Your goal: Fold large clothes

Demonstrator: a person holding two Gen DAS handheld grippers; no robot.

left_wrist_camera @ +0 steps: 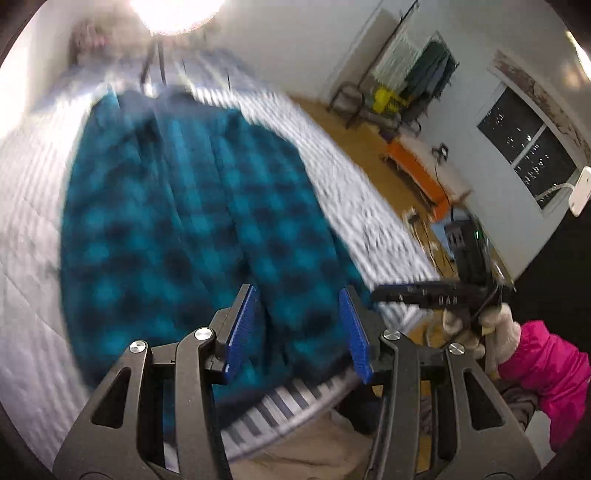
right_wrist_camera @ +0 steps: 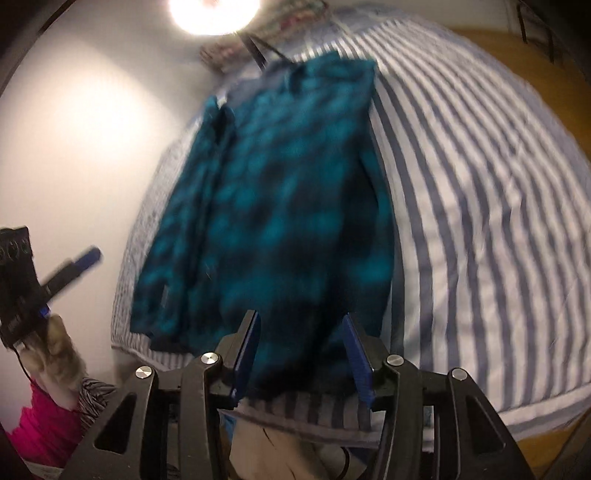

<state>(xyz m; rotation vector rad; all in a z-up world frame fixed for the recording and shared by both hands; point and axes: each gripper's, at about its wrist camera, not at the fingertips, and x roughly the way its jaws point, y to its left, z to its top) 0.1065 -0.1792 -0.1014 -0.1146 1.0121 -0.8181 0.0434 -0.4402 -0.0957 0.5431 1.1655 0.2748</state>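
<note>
A teal and black plaid shirt [left_wrist_camera: 184,221] lies spread flat along the striped bed cover [left_wrist_camera: 354,184], its collar end far from me. The left gripper [left_wrist_camera: 299,295] hovers over the shirt's near hem with its blue pads [left_wrist_camera: 240,332] apart and nothing pinched. In the right wrist view the same shirt [right_wrist_camera: 277,221] lies on the bed cover [right_wrist_camera: 480,221]. The right gripper [right_wrist_camera: 301,319] is open above the hem, its pads [right_wrist_camera: 356,354] apart. Each gripper shows in the other's view: the right gripper [left_wrist_camera: 424,291] and the left gripper [right_wrist_camera: 74,269]. Both views are motion-blurred.
A bright lamp [left_wrist_camera: 173,14] glares at the head of the bed. Right of the bed are wood floor, an orange bench [left_wrist_camera: 417,166], a clothes rack [left_wrist_camera: 424,74] and a dark window [left_wrist_camera: 528,147]. A pink sleeve [left_wrist_camera: 546,369] and a white wall [right_wrist_camera: 74,147] flank the bed.
</note>
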